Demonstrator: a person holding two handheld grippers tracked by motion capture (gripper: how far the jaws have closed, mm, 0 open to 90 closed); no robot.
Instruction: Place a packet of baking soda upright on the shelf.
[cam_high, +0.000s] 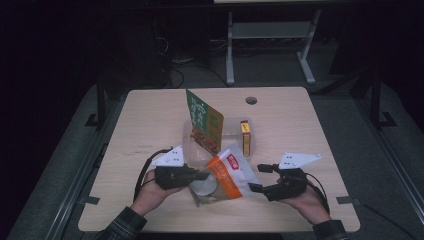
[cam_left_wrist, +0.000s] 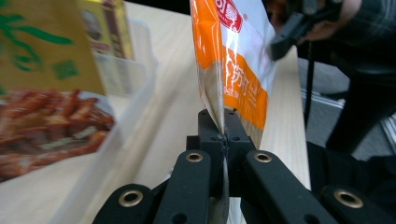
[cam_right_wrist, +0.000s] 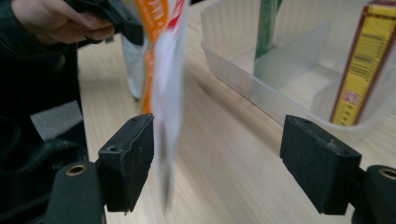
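My left gripper (cam_high: 205, 175) (cam_left_wrist: 223, 137) is shut on the edge of an orange and white snack bag (cam_high: 232, 175) (cam_left_wrist: 233, 60), which it holds up off the wooden table (cam_high: 150, 115). The bag (cam_right_wrist: 163, 70) hangs blurred between the jaws of my right gripper (cam_high: 258, 178) (cam_right_wrist: 219, 140), close to the left jaw. That gripper is open and its pads do not press on the bag. A clear plastic tray (cam_high: 230, 125) (cam_right_wrist: 243, 79) just beyond holds a tall green snack pack (cam_high: 202, 122) (cam_left_wrist: 42, 70) and a yellow box (cam_high: 245, 137) (cam_right_wrist: 364, 70).
A round cable hole (cam_high: 251, 100) sits near the table's far edge. Table legs and cables stand on the dark floor behind. Bare wood lies left and right of the tray. The person's hands rest near the front edge.
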